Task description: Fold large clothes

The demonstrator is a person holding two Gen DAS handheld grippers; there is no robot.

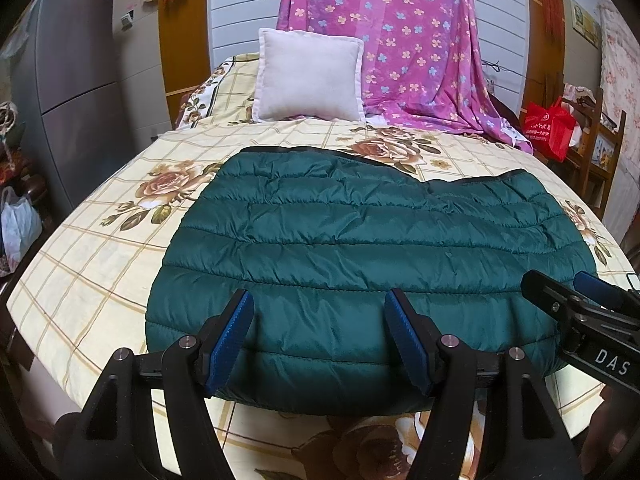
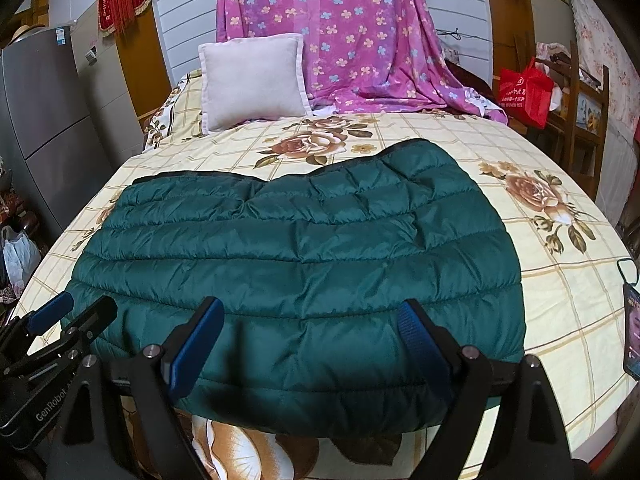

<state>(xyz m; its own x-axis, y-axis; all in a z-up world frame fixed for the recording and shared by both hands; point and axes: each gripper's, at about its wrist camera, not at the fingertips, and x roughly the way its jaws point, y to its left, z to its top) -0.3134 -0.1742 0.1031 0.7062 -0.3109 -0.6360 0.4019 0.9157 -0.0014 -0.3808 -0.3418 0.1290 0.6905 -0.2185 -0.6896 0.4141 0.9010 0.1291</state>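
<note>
A dark green quilted puffer jacket (image 1: 360,248) lies folded flat on the bed, a rounded slab with its near edge toward me; it also shows in the right wrist view (image 2: 304,264). My left gripper (image 1: 320,312) is open and empty, hovering over the jacket's near left edge. My right gripper (image 2: 312,320) is open and empty over the near right edge. Each gripper shows in the other's view: the right gripper (image 1: 560,284) at the right, the left gripper (image 2: 80,308) at the left. Neither holds fabric.
The bed has a cream checked sheet with roses (image 1: 100,264). A white pillow (image 1: 308,76) and a pink flowered sheet (image 1: 400,40) stand at the head. A grey fridge (image 1: 72,92) is left, a red bag (image 1: 548,128) right, a phone (image 2: 632,332) at the bed's right edge.
</note>
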